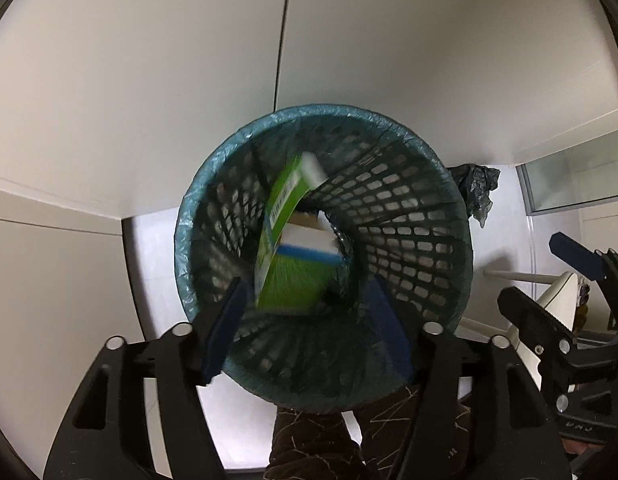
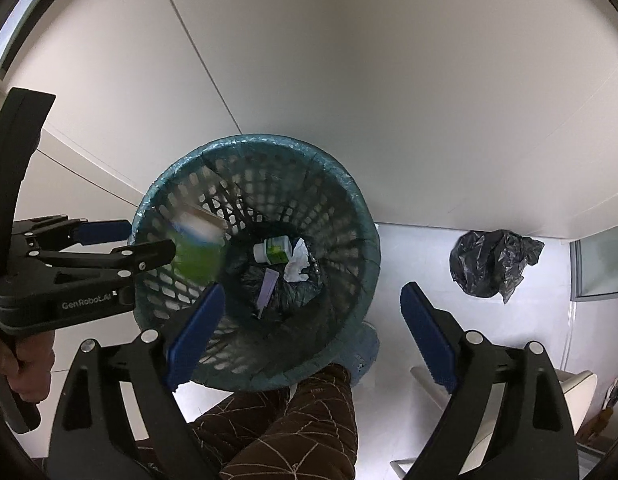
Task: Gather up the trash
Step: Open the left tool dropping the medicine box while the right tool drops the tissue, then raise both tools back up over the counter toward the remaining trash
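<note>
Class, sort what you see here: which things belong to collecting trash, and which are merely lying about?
Part of the job:
- mesh waste basket
- green carton, blurred, inside the basket
- small bottle, crumpled tissue, purple strip at the bottom
- left gripper, open above it

Lying about:
- black plastic bag on the floor

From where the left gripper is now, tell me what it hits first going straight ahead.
Probably the green carton inside the bin. It lies between the open left gripper's fingers, blurred as if falling, so depth is unclear.
</note>
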A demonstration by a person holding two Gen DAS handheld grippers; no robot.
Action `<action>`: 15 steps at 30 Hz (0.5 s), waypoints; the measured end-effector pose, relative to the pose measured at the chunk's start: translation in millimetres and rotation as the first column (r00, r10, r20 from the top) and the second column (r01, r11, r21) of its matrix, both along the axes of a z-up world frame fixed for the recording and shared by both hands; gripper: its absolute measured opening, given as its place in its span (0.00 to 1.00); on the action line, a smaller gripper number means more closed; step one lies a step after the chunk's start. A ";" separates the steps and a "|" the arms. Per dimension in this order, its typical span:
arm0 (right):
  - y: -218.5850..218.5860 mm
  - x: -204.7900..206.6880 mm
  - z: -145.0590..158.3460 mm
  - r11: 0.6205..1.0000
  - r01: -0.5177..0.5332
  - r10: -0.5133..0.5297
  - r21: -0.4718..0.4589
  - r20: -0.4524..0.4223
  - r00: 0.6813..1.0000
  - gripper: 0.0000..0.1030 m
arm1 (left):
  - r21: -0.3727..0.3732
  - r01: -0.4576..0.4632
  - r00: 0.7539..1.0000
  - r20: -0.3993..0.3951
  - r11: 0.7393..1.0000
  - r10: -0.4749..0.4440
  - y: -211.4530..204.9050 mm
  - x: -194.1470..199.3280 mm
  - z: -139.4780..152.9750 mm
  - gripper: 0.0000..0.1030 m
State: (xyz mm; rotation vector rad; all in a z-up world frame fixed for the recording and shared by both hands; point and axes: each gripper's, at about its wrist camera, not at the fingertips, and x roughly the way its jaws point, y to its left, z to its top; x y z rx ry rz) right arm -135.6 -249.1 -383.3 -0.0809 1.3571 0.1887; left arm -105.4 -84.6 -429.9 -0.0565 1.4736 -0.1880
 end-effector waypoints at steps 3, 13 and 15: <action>-3.9 -1.2 2.1 1.000 0.014 -0.014 0.004 0.001 1.000 0.83 | 0.000 -0.005 1.000 0.011 1.000 0.005 -4.0 -0.1 4.6 0.70; -15.0 5.8 35.0 0.998 0.059 -0.059 -0.003 0.042 0.997 0.83 | 0.013 -0.022 0.996 0.089 1.000 0.021 1.6 4.4 51.3 0.91; -15.0 9.7 49.7 0.998 0.067 -0.067 0.007 0.059 0.996 0.83 | 0.018 -0.043 0.994 0.105 0.999 0.041 6.4 5.5 68.4 0.93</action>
